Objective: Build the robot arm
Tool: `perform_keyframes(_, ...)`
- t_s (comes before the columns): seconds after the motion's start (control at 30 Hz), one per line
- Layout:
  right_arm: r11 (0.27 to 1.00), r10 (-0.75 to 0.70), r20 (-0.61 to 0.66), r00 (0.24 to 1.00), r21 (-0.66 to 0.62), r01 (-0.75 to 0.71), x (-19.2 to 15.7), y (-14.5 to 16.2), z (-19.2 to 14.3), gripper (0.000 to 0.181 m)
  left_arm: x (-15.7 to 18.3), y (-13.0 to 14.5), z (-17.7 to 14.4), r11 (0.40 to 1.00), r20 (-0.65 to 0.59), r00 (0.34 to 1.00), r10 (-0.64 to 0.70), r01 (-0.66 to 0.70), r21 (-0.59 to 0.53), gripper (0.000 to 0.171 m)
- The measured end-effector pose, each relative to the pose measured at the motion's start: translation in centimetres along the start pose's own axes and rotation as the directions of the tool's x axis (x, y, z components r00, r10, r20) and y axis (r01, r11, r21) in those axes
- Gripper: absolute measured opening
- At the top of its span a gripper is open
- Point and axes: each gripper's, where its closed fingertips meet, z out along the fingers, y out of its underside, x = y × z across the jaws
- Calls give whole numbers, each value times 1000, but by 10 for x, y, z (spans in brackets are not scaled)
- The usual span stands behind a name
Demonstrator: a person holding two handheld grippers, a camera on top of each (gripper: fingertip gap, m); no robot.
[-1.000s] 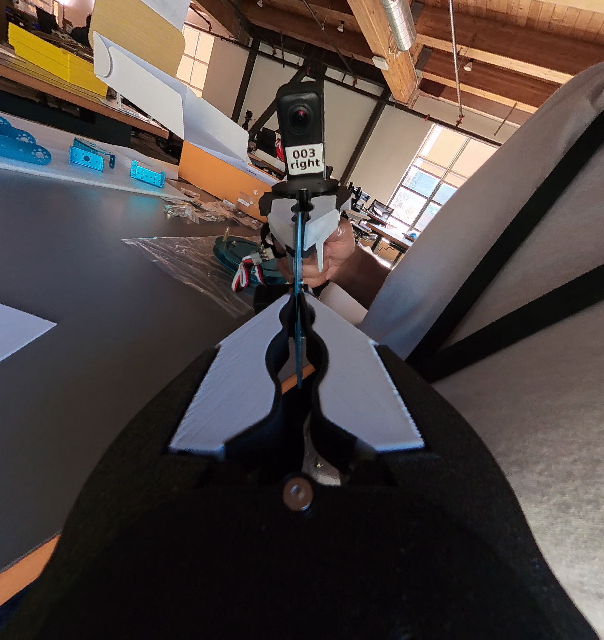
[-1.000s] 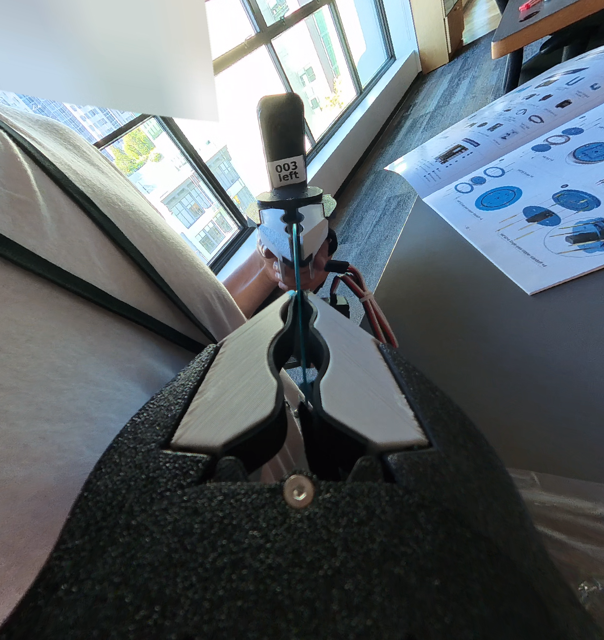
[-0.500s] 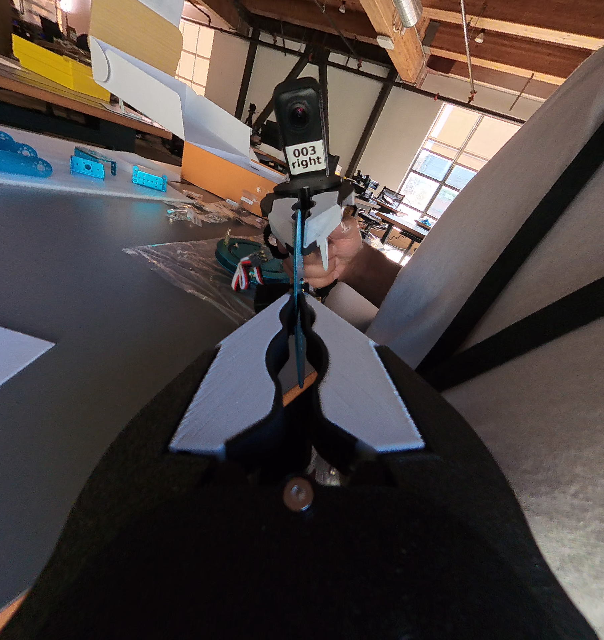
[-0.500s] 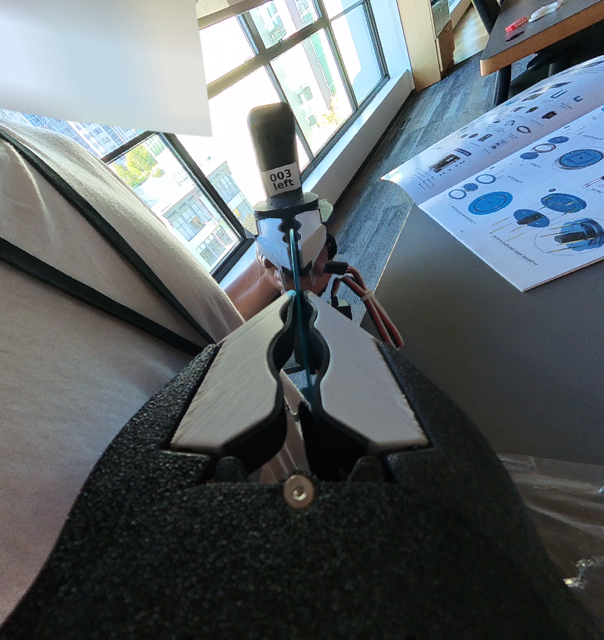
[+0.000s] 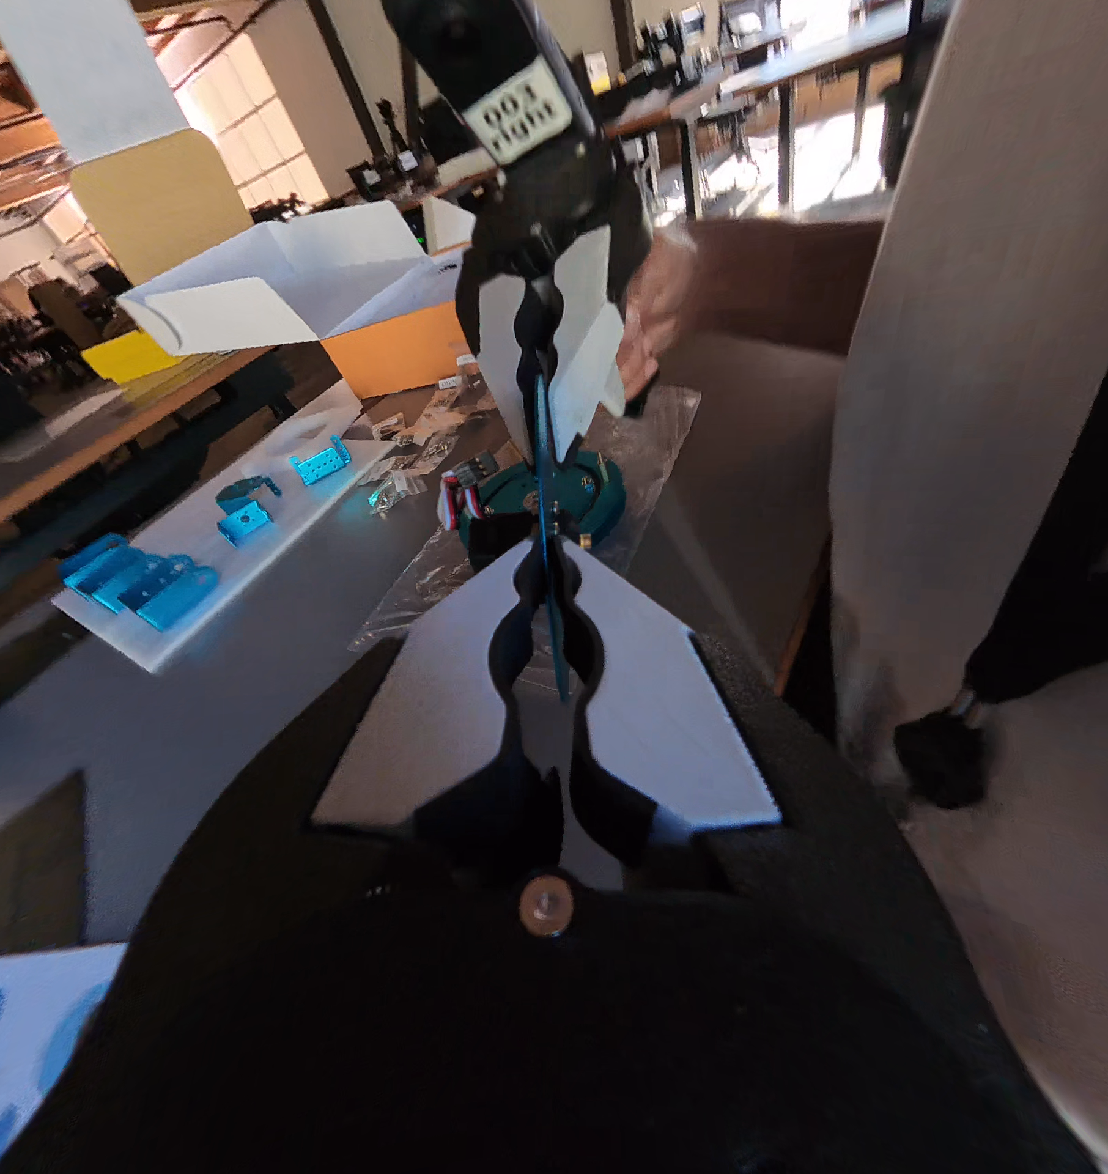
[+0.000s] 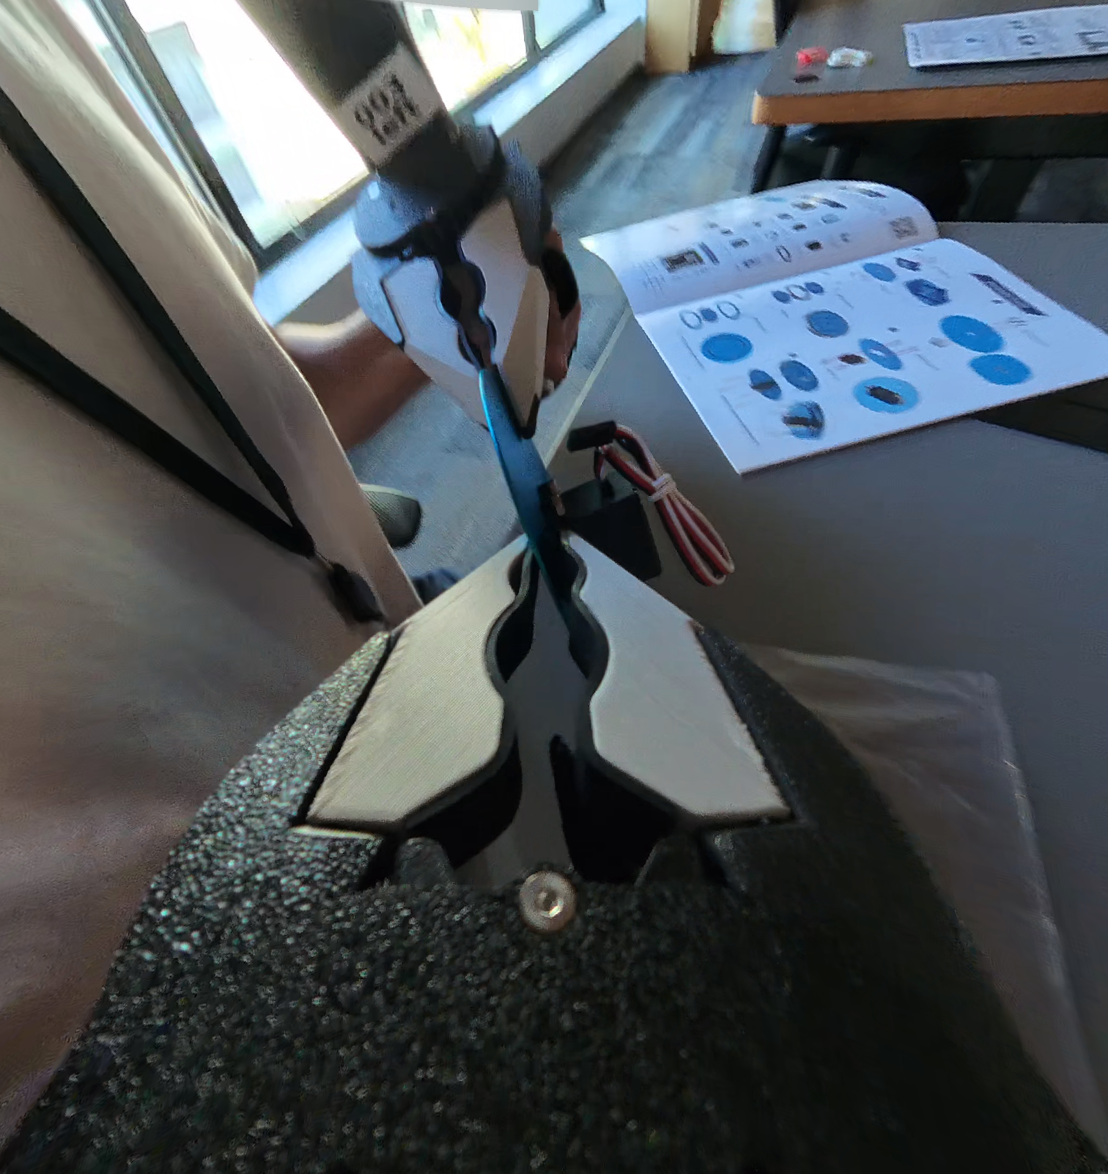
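You're in an open-plan workshop or maker-style office. Your grey worktop [image 5: 323, 610] carries blue metal brackets [image 5: 138, 581] laid out on a white sheet, small bags of hardware [image 5: 412, 438], an open cardboard box [image 5: 348, 305] and an assembly booklet [image 6: 856, 343] with part diagrams. Behind you run rows of desks [image 5: 755, 82] with equipment, large windows [image 6: 234, 127] and a carpeted floor [image 6: 666, 152].

booklet [image 6: 869, 343] on table [image 6: 920, 572], servo [image 6: 615, 527] before it
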Motion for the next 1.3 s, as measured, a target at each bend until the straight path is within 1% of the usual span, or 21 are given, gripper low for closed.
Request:
perform_keyframes(0.07, 997, -63, -62, 996, -56, 60, 1, 10, -12, 3, 2, 2, 14, 992, -36, 993, 114, -116, -46, 1)
perform_keyframes(0.13, 994, -78, -94, 993, -80, 71, 1, 18, -24, 2, 5, 2, 28, 979, -84, 978, 190, -196, -65, 1)
perform_keyframes(0.23, 995, -70, -146, 987, -83, 58, 6, 28, -40, 3, 5, 0, 46, 950, -123, 950, 286, -298, -89, 1)
perform_keyframes(0.33, 998, -46, -194, 980, -58, 35, 11, 36, -53, 5, 3, -2, 63, 921, -148, 923, 355, -373, -116, 1)
perform_keyframes(0.57, 999, 20, -229, 973, 33, -13, 16, 45, -78, 6, 3, -12, 90, 885, -180, 892, 415, -442, -148, 1)
perform_keyframes(0.83, 994, 38, -229, 973, 104, -15, 9, 47, -94, 6, 10, -23, 104, 856, -185, 867, 462, -491, -162, 1)
perform_keyframes(0.9, 994, 36, -234, 972, 108, -11, 8, 47, -97, 7, 12, -25, 105, 853, -183, 864, 469, -497, -159, 1)
perform_keyframes(1.07, 995, 28, -256, 966, 100, -2, 5, 49, -101, 7, 15, -26, 109, 872, -182, 877, 445, -471, -136, 1)
perform_keyframes(1.2, 994, 22, -272, 962, 106, 8, 3, 50, -103, 8, 18, -26, 111, 860, -167, 864, 475, -496, -122, 1)
perform_keyframes(1.3, 994, 9, -296, 955, 110, 24, 4, 50, -105, 8, 17, -27, 112, 831, -142, 838, 526, -543, -124, 1)
